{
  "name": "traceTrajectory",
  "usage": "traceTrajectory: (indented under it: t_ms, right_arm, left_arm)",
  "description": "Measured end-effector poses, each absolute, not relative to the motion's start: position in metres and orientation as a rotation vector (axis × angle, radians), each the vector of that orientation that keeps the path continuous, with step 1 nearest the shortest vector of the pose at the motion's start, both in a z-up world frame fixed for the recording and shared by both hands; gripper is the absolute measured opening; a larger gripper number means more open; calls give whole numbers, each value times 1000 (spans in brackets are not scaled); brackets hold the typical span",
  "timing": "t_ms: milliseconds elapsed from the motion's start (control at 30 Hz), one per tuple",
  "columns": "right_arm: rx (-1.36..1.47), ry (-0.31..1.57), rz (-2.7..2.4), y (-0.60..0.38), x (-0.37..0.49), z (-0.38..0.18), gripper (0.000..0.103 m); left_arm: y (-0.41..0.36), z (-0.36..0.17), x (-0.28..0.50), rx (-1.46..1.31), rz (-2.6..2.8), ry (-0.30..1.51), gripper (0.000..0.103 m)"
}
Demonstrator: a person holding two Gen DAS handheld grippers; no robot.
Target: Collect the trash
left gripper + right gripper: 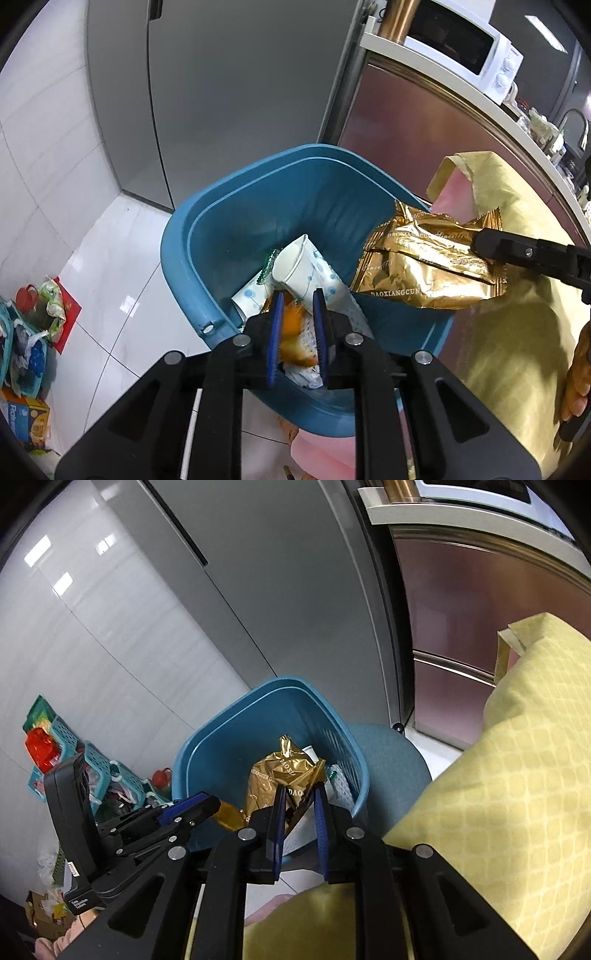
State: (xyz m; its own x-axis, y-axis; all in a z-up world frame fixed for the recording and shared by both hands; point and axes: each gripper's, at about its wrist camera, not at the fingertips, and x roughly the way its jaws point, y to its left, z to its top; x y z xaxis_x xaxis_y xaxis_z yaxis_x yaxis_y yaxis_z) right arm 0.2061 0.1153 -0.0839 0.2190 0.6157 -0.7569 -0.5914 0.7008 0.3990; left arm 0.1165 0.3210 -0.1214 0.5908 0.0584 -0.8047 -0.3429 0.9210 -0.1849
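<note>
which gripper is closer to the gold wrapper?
Right. The right gripper is clamped on the gold wrapper over the blue bin; the left gripper hangs apart beside it.

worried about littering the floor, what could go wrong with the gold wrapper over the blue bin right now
1. The right gripper pinches the gold wrapper near the blue bin rim beside the yellow cloth; released here, it may catch there.
2. The left gripper hangs low over the paper cup and might snag it.
</note>
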Motion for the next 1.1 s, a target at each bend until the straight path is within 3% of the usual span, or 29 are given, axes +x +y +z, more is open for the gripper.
traceTrajectory:
  t_ms: [167,467,633,667,767,1000,1100]
  right_arm:
    - [8,1050,838,121,208,-83,24]
    - [58,1000,846,94,200,-75,36]
    - [73,887,823,53,177,-52,60]
    - [81,861,809,42,171,-47,69]
    - [95,792,776,13,157,-34,78]
    - [74,600,608,-51,107,-13,96]
    - [64,531,531,-73,85,-12,96]
  left_arm:
    - [323,-117,113,-347,240,891,37]
    - [308,-90,97,-320,204,811,58]
    - [283,-62,80,-272,140,712,78]
    - [277,-56,75,-263,125,686,84]
    - [256,-41,64,-220,88,631,97]
    - [200,-22,47,-150,27,556,97]
    - [177,-19,45,-141,16,540,97]
